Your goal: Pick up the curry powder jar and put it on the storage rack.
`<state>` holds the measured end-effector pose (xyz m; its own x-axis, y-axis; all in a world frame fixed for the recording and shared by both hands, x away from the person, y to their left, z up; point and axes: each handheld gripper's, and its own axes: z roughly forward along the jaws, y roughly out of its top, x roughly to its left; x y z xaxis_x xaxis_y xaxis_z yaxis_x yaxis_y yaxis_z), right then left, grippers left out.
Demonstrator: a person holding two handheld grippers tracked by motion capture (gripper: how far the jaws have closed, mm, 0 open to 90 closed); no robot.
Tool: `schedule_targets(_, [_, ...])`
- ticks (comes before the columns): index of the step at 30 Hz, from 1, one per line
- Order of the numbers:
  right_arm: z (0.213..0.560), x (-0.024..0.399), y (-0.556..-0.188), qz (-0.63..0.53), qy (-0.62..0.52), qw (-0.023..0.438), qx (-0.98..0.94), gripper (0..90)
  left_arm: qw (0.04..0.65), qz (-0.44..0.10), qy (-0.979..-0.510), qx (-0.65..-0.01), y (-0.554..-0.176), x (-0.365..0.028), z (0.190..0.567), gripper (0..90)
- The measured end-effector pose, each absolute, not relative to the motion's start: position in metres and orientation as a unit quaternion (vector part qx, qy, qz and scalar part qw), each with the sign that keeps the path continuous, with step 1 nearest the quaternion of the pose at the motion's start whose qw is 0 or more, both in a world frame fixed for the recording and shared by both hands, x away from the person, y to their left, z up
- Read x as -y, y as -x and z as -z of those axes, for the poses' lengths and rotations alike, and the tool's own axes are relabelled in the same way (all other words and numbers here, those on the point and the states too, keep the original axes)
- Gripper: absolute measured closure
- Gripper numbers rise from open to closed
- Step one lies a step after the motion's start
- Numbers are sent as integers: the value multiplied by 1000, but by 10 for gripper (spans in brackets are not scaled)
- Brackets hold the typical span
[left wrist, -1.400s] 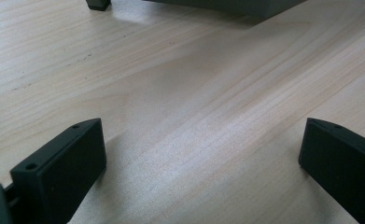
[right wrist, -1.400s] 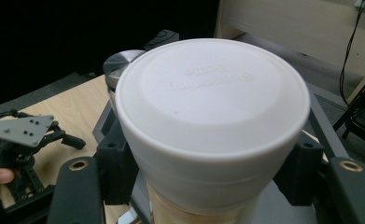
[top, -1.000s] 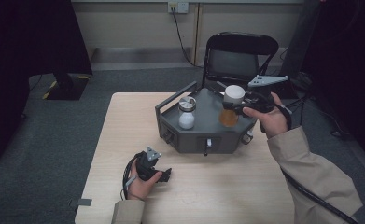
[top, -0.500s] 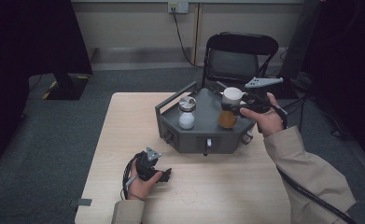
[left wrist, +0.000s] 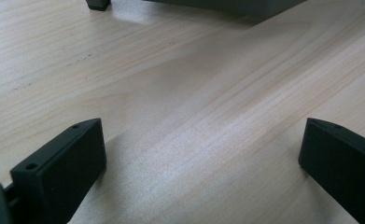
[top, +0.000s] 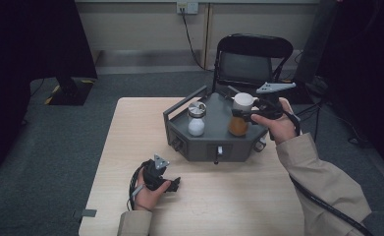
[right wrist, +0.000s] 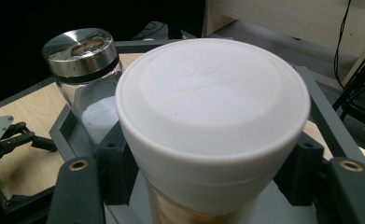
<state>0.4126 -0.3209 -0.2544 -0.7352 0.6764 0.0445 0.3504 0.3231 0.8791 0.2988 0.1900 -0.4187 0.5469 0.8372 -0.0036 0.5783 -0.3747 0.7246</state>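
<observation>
A jar (top: 238, 127) with a white lid (right wrist: 213, 93) and amber contents is upright over the right part of the grey tray (top: 229, 147). My right gripper (top: 239, 114) is shut on it just under the lid, one black jaw on each side of the neck. Whether the jar's base touches the tray I cannot tell. A glass jar with a metal lid (top: 196, 119) and white powder stands in the tray's left part (right wrist: 84, 60). My left gripper (top: 172, 184) rests on the wooden table in front of the tray, open (left wrist: 201, 158) with bare wood between its jaws.
The tray has a raised handle rail (top: 182, 104) at its left end and knobs on its front face (top: 219, 150). A black folding chair (top: 253, 61) stands behind the table. Bare wood (top: 130, 128) lies left of the tray.
My right gripper has shifted slightly to the left with the white-lidded jar in it. The left gripper has stayed where it was.
</observation>
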Motion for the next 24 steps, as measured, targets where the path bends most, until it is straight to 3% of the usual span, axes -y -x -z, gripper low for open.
schedule_targets(24, [261,321,-411,-484,-324,172,-794,342,347,-186,-808,-438,-299,-190,419,2])
